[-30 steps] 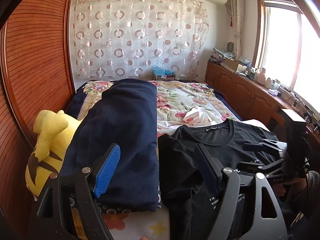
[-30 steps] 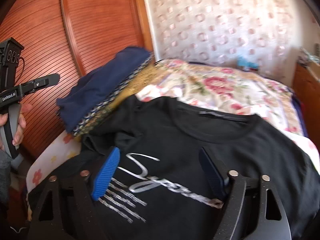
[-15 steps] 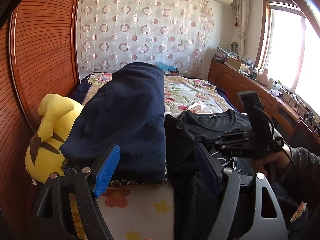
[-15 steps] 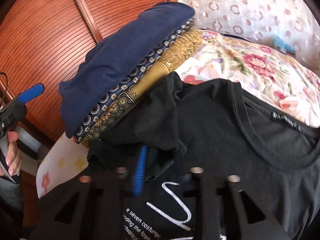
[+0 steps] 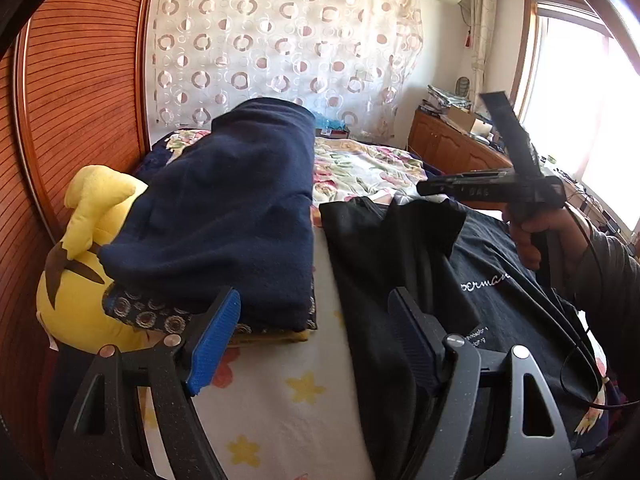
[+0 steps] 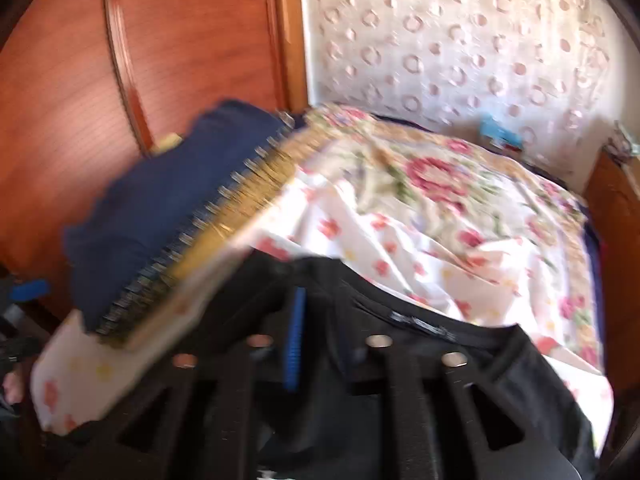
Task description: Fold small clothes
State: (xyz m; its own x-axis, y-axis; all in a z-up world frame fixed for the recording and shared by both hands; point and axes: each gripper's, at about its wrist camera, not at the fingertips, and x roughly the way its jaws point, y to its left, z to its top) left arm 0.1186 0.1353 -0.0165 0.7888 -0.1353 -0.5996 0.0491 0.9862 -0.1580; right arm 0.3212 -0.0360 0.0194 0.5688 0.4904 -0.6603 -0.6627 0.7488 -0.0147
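Black T-shirt [image 5: 492,280] spread on bed [image 5: 280,408] near front edge, just right of folded navy stack [image 5: 224,216]. Left sleeve side now lifted off the bed and hanging from right gripper [image 5: 430,188]; half a second ago that gripper was down at the sleeve, a second ago hovering wide over the chest print. Means first side fold likely under way: sleeve pinched, being carried across toward shirt middle. Right gripper clamped on the T-shirt, jaws nearly together with black cloth between them in its own view [image 6: 316,344]. Left gripper [image 5: 316,344] spread wide, holding nothing, hovering over front edge of bed between navy stack and shirt; pulled back and lower than a second ago. Yellow plush toy [image 5: 88,248] at left edge, partly under the stack.

Right wrist view badly motion-blurred: exact pinch point not readable, only blue pad and cloth. Shirt hem cut off below both frames, right sleeve out of sight. Print mostly covered by lifted fold, few letters showing. Stack's lower layers only visible as patterned edges.
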